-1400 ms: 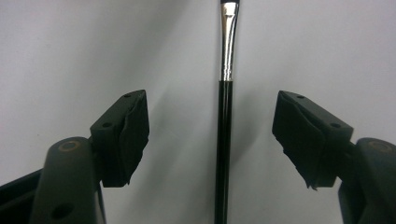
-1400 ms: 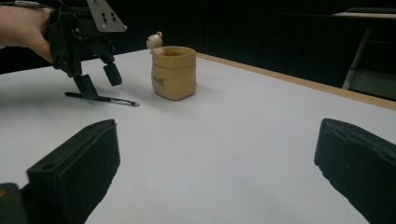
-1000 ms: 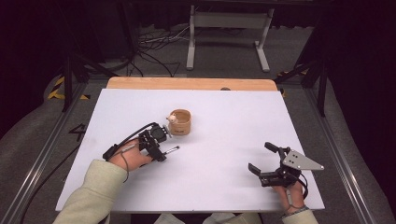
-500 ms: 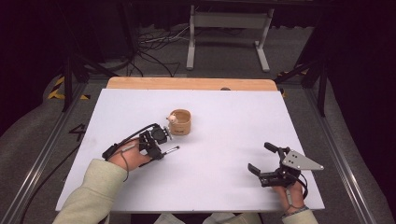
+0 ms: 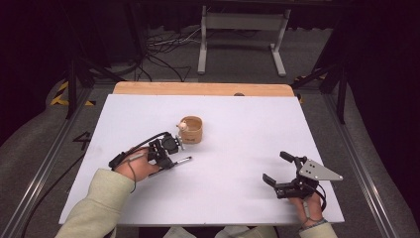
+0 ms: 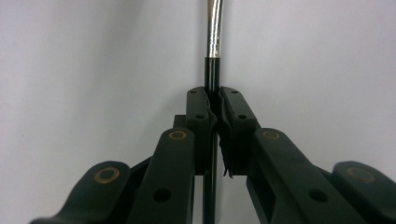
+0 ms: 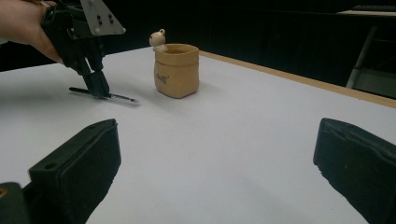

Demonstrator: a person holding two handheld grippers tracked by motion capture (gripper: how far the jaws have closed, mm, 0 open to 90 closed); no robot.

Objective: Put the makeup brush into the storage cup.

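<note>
Pen point(image 5: 174, 162): thin black rod with silver tip, lying flat on white table point(image 5: 237, 124), left of centre, near side of cup.
Your left gripper point(image 5: 171, 159): jaws pinching pen.
Your right gripper point(image 5: 278, 171): jaws spread wide, near right.
Cup point(image 5: 191, 129): tan, small bear figure point(image 7: 159, 39) on rim, just beyond pen.

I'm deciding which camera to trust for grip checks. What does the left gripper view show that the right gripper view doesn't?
Left gripper view: the left gripper shut close-up on the thin black pen, its silver end ahead. Right gripper view: the tan pouch-shaped pot with a small bear figure on its rim, and the right gripper wide open. Both: pen, left gripper's jaws, white tabletop.
</note>
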